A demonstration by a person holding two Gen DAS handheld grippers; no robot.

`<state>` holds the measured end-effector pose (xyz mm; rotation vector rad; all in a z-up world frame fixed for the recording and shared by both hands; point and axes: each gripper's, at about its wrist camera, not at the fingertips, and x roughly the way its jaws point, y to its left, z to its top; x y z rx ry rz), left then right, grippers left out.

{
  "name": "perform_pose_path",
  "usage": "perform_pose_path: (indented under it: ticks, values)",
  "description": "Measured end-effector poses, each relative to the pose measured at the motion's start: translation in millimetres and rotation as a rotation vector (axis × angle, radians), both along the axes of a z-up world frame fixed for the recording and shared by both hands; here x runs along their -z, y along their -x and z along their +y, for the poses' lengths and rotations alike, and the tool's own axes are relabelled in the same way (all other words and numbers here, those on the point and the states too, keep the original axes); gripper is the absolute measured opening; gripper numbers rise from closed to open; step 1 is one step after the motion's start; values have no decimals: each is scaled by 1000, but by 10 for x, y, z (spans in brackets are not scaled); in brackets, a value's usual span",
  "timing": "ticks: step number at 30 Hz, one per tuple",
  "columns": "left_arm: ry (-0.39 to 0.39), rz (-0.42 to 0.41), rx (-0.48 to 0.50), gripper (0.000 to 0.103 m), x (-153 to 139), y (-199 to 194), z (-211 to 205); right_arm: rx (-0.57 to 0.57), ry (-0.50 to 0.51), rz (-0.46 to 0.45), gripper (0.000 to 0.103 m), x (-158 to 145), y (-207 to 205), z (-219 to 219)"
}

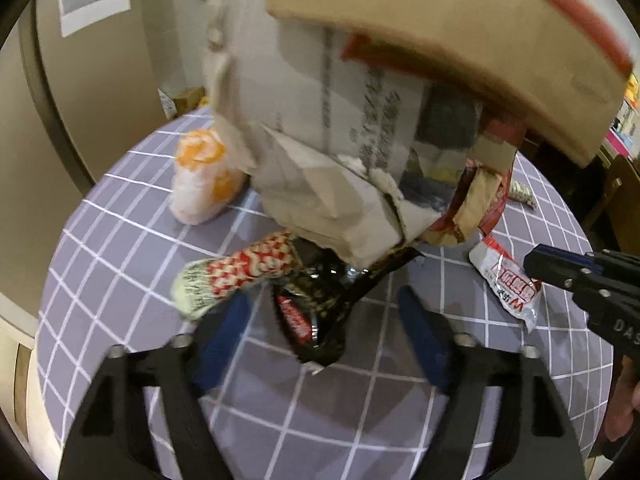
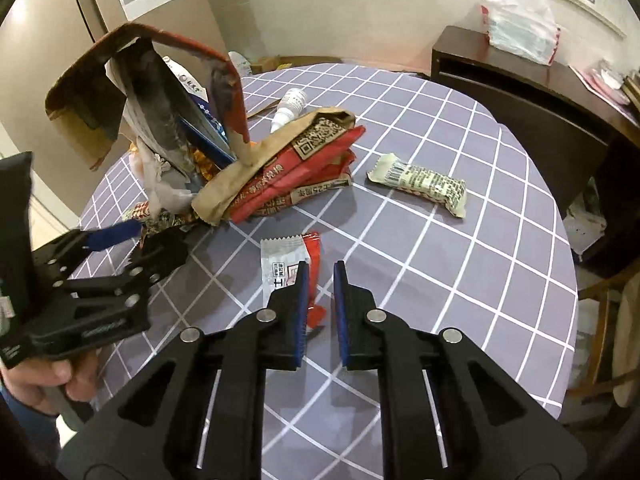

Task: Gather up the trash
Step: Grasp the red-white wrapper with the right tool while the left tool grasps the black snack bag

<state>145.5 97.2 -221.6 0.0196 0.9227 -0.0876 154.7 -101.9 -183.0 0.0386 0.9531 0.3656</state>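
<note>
A brown and red paper bag [image 2: 280,168] lies tipped on the grey checked tablecloth [image 2: 440,272], stuffed with papers and wrappers; it fills the left wrist view [image 1: 440,40]. My left gripper [image 1: 324,312] is open, its fingers astride a dark wrapper [image 1: 320,312] at the bag's mouth; it also shows in the right wrist view [image 2: 132,240]. A red-and-white checked wrapper [image 1: 248,268] lies beside it. My right gripper [image 2: 320,276] is nearly shut and empty, just above a white and red sachet [image 2: 288,264]. A green-printed snack wrapper [image 2: 424,184] lies further right.
An orange and white bag [image 1: 204,176] sits at the table's far left. A small white bottle [image 2: 290,106] lies behind the paper bag. A dark wooden cabinet [image 2: 520,92] with a white plastic bag [image 2: 520,20] stands beyond the table's right edge.
</note>
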Motion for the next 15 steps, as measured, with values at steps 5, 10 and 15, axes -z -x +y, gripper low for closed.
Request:
perform_pose_path:
  ticks: [5, 10, 15]
  values:
    - [-25, 4, 17, 54, -35, -97, -109, -9, -63, 16, 58, 20, -54, -100]
    - [-27, -2, 33, 44, -47, -133, -149, -70, -17, -15, 59, 35, -23, 76]
    - [-19, 3, 63, 28, -80, -139, -266, -107, 141, -68, 24, 156, 64, 270]
